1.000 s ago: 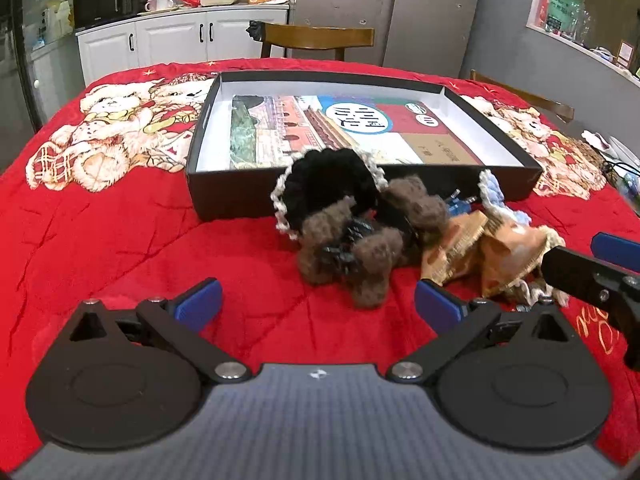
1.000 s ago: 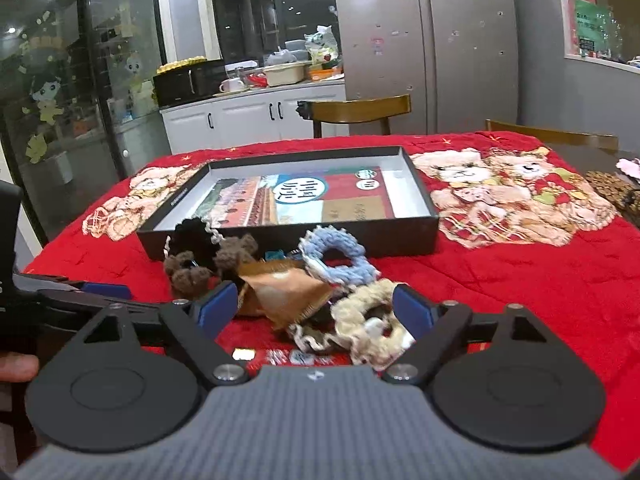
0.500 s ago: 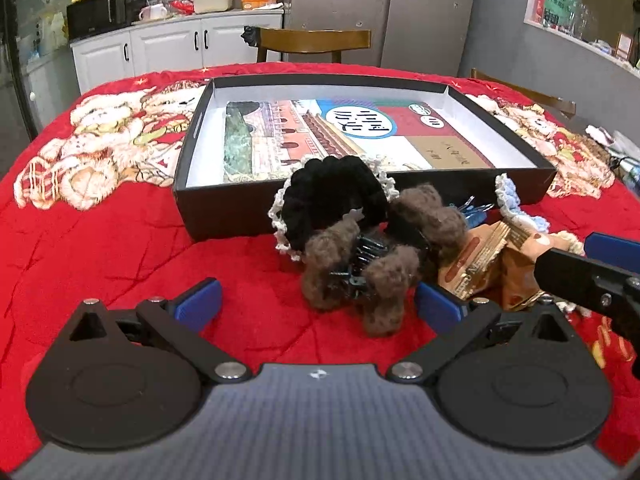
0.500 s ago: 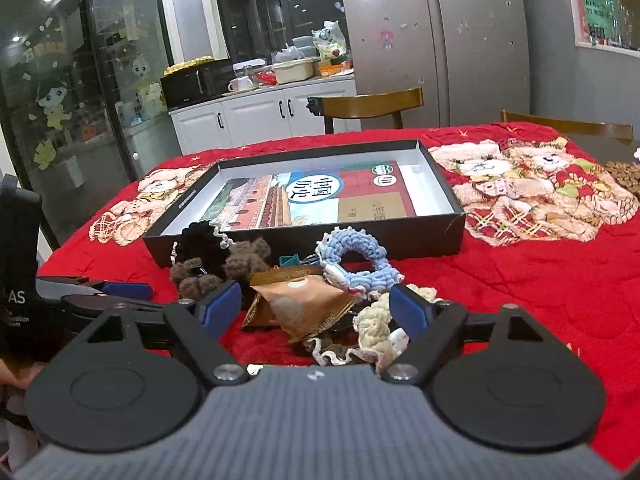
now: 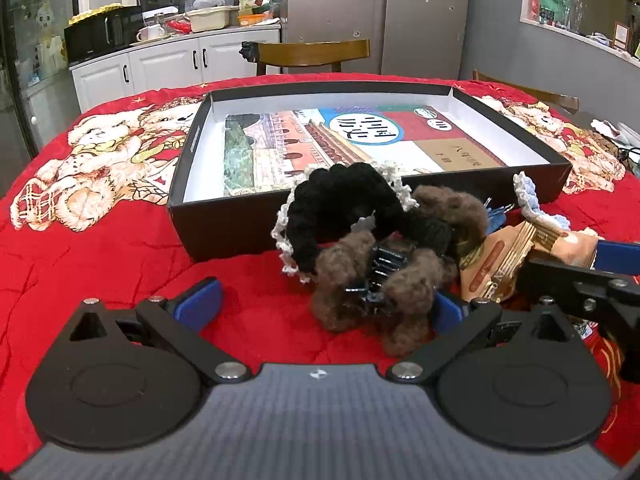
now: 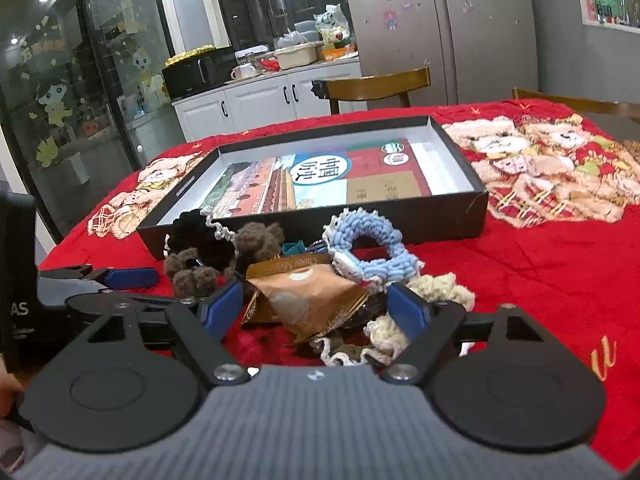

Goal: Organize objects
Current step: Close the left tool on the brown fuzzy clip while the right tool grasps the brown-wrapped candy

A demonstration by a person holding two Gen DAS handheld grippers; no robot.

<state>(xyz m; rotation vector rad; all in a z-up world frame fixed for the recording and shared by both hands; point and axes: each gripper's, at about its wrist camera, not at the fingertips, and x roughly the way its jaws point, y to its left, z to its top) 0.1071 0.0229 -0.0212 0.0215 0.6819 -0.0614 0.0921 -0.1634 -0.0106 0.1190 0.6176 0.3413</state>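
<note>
A pile of small items lies on the red blanket in front of a black shallow box (image 5: 240, 236) (image 6: 448, 222). The pile holds a fuzzy brown hair claw (image 5: 384, 284) (image 6: 200, 276), a black scrunchie (image 5: 340, 208) (image 6: 200, 232), a brown snack packet (image 6: 308, 300) (image 5: 508, 256), a blue crocheted scrunchie (image 6: 368, 248) and a cream scrunchie (image 6: 436, 284). My left gripper (image 5: 320, 304) is open, with the brown claw between its fingers. My right gripper (image 6: 316, 304) is open around the snack packet. Neither grips anything.
A colourful printed booklet (image 5: 352, 136) lies flat inside the box. Wooden chairs (image 5: 312, 54) stand at the table's far side. Kitchen cabinets (image 6: 260, 104) and a fridge (image 6: 440, 24) are behind. My left gripper's fingers (image 6: 124, 278) show in the right wrist view.
Both grippers have moved forward toward the pile. The brown claw now sits between the left fingers, and the snack packet between the right fingers. Both stay open.
</note>
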